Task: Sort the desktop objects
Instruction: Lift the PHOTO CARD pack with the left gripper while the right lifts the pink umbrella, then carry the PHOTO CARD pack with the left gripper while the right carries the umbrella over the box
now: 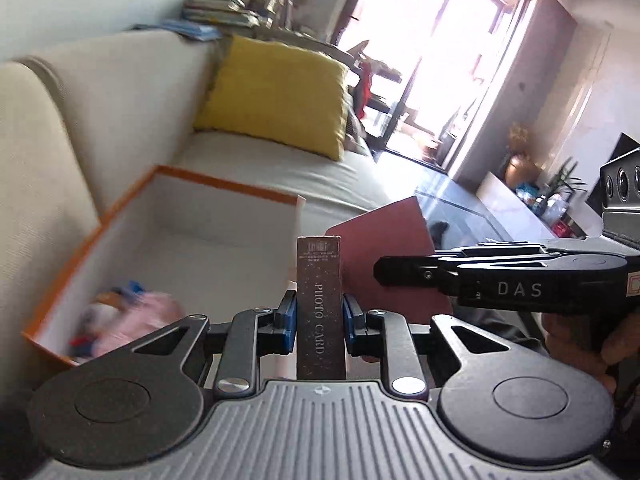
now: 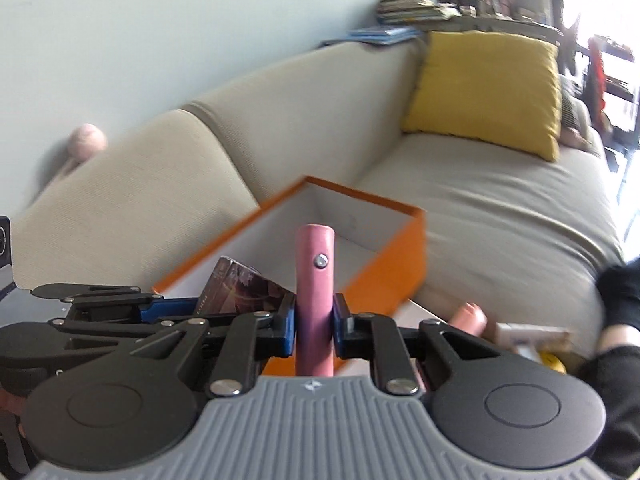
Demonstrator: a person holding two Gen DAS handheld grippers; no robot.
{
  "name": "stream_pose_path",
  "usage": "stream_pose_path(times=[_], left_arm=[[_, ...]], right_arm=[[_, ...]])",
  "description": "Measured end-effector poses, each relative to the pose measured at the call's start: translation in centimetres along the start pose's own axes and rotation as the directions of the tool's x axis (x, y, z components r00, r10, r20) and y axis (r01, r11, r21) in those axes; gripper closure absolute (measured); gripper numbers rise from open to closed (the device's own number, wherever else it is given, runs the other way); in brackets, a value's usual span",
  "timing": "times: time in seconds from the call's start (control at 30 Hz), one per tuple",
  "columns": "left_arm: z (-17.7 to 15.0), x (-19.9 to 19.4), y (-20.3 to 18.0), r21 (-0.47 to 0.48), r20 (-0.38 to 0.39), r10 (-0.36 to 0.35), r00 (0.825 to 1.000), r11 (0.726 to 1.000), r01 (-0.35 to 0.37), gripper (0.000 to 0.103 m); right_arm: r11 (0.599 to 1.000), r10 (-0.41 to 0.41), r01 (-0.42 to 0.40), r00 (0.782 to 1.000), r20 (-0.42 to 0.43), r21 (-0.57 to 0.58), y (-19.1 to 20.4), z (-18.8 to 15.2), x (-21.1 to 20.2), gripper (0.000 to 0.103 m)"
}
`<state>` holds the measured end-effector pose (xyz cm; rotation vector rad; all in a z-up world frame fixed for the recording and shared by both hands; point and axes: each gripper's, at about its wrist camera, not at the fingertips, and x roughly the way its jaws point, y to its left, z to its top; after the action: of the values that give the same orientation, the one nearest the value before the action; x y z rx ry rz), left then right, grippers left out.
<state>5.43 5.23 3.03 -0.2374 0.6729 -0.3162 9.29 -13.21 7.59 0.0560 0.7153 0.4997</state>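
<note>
Left wrist: photo card box [image 1: 319, 304] between gripper [image 1: 319, 317] pads.

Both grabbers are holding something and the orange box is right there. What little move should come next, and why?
Probably carry both a bit further forward over the orange box before letting go. The left gripper is shut on the photo card box, the right gripper on the pink stick, and the box's open top lies just ahead.
</note>
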Motion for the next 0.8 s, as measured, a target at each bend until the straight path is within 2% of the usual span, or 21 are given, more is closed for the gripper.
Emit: stream_pose_path(times=[0.2, 0.37, 0.6, 0.7, 0.8], left_arm=[[1.3, -1.7, 3.6, 0.005, 0.007, 0.071, 0.997, 0.997, -0.071, 0.078], [1.5, -0.9, 6.5, 0.009, -0.046, 0.096, 0.994, 0.995, -0.096, 0.078], [2.0, 0.9, 9.2, 0.025, -0.114, 0.05, 0.992, 0.999, -0.047, 0.078], [2.3, 2.1, 9.5, 0.038, -0.14, 0.037, 0.989, 0.999, -0.032, 0.078], [2.6, 3.7, 9.2, 0.044, -0.175, -0.007, 0.985, 0.999, 0.015, 0.078]], right_arm=[[0.998, 0.052, -0.052, 0.999, -0.012, -0.033, 3.6, 2.6, 3.0, 0.084], [0.998, 0.043, -0.046, 0.997, -0.071, -0.038, 5.2, 3.4, 6.6, 0.084], [0.998, -0.034, 0.026, 0.989, -0.141, -0.059, 5.3, 3.4, 10.2, 0.084], [0.998, -0.055, 0.049, 0.986, -0.159, -0.042, 4.7, 3.5, 11.3, 0.084], [0.998, -0.062, 0.058, 0.984, -0.169, -0.031, 4.1, 3.3, 11.9, 0.084]])
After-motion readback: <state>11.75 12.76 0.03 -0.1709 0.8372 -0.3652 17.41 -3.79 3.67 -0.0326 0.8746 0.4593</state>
